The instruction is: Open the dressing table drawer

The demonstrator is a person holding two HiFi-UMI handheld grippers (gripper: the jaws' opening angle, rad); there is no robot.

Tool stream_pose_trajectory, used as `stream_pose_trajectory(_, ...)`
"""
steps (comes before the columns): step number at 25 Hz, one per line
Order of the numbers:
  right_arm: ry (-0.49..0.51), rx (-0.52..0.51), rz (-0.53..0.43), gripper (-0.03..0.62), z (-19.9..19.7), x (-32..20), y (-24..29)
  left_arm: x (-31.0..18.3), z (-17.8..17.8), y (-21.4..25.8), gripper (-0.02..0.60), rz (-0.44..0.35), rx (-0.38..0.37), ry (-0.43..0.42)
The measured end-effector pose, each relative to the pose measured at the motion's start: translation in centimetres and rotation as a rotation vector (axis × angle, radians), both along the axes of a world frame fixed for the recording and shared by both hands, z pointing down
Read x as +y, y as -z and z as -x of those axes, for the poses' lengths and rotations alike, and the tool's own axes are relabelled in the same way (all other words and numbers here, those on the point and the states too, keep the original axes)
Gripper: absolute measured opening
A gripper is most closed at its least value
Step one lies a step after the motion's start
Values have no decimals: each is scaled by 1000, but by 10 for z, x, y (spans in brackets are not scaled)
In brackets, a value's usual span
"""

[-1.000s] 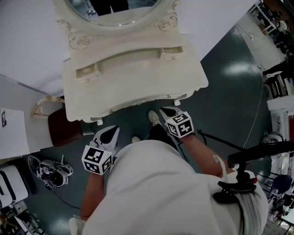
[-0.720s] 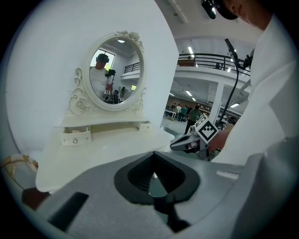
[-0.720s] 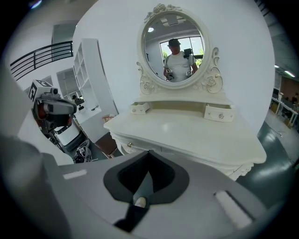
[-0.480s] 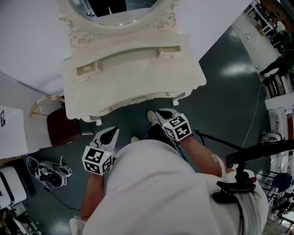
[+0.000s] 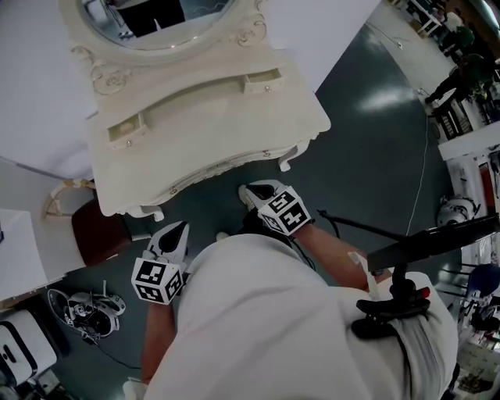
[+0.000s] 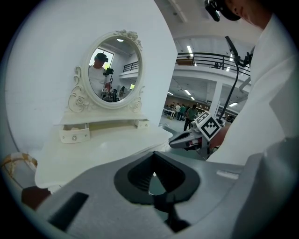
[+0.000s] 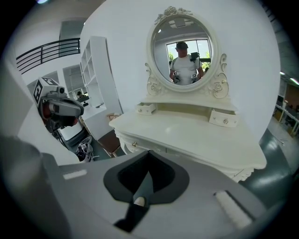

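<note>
The cream dressing table [image 5: 226, 129] stands against the white wall under its oval mirror [image 5: 156, 19]. Two small drawers [image 5: 125, 129] [image 5: 262, 80] sit on its top, both pushed in. Its front drawer [image 7: 140, 145] with a small knob shows under the curved edge in the right gripper view. My left gripper [image 5: 175, 233] hangs shut and empty just before the table's front left. My right gripper [image 5: 250, 190] is shut and empty, close below the front edge near the right leg. In the left gripper view the shut gripper [image 6: 153, 173] points at the tabletop [image 6: 103, 149].
A brown stool [image 5: 98, 234] with a cream frame stands left of the table. A tangle of gear and cable [image 5: 86, 308] lies on the dark floor at lower left. A black stand [image 5: 406, 250] and a thin cable run at right.
The head view has swung, so the table now sits further left. Both grippers have drifted a little with it and stay shut before the table's front.
</note>
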State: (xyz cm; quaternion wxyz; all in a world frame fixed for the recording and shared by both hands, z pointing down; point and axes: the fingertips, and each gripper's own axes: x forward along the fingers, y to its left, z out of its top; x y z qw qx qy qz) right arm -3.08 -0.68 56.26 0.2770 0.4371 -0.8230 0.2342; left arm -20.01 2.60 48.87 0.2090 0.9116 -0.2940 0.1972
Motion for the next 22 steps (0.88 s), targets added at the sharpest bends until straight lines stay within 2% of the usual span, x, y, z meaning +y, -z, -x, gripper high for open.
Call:
stream_pose_trajectory(12, 8, -3, 9, -2, -4, -2, -3, -3, -6, -4, 3, 17, -14, -1)
stream_pose_trajectory(22, 5, -2, 19, -2, -22, -17, -7, -17, -23, -5, 3, 27, -24, -3)
